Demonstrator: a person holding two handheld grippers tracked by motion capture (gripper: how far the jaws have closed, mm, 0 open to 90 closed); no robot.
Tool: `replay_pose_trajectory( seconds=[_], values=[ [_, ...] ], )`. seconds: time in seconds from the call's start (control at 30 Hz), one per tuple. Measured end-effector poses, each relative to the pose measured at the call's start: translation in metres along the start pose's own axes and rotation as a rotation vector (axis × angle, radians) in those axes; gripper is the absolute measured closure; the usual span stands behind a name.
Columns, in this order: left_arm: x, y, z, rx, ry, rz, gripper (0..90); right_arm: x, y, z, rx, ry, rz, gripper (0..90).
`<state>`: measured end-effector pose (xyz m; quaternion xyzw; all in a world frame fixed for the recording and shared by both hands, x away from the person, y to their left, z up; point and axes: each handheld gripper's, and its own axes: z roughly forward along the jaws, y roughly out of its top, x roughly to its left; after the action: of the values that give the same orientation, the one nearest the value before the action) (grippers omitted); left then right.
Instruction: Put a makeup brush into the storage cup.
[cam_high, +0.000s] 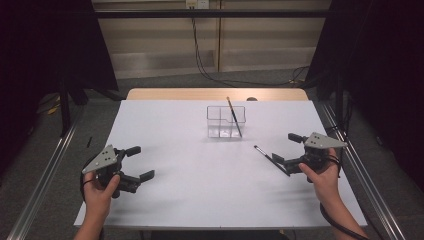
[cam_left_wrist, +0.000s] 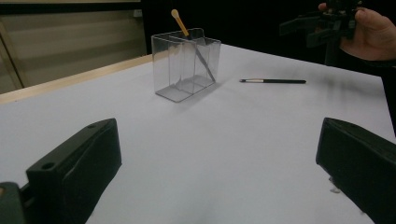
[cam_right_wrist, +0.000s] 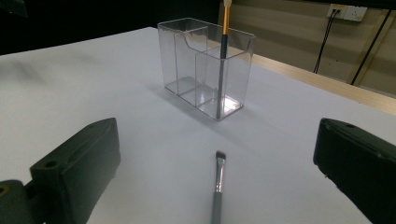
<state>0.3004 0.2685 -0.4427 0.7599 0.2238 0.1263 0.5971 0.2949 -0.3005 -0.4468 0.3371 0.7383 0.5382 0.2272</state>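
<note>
Well apart from the clear organizer (cam_high: 226, 121), both claws hover over the white surface (cam_high: 200, 190) with their jaws spread wide and nothing between them. That organizer, a see-through box with several compartments, stands toward the far middle of the surface. A brush with a yellow-tipped handle (cam_high: 233, 116) leans inside it, its handle end rising above the rim; in the right gripper view the same brush (cam_right_wrist: 221, 60) stands in the compartment nearest the camera. A second brush, dark-handled (cam_high: 270, 160), lies flat on the surface, near the organizer on its right and toward the person. The right claw (cam_high: 287, 148) sits just beside this loose brush, at its handle end, and in the right gripper view the brush (cam_right_wrist: 218, 186) lies between the two black jaws, bristles pointing toward the organizer, untouched by either jaw. The left claw (cam_high: 140, 162) is held well to the left of the organizer and nearer the person; in its view the organizer (cam_left_wrist: 186, 65) and the loose brush (cam_left_wrist: 273, 81) lie ahead.
</note>
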Motion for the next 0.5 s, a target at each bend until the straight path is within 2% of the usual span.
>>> replay_pose_trajectory(
  seconds=[0.13,0.5],
  values=[
    [0.000,0.000,0.000,0.000,-0.003,-0.001,0.0,0.000,0.002,0.005,-0.006,0.005,0.000,0.0],
    [0.000,0.000,0.001,0.002,-0.006,0.000,0.0,-0.002,0.005,0.021,0.018,0.014,0.000,0.0]
  ],
)
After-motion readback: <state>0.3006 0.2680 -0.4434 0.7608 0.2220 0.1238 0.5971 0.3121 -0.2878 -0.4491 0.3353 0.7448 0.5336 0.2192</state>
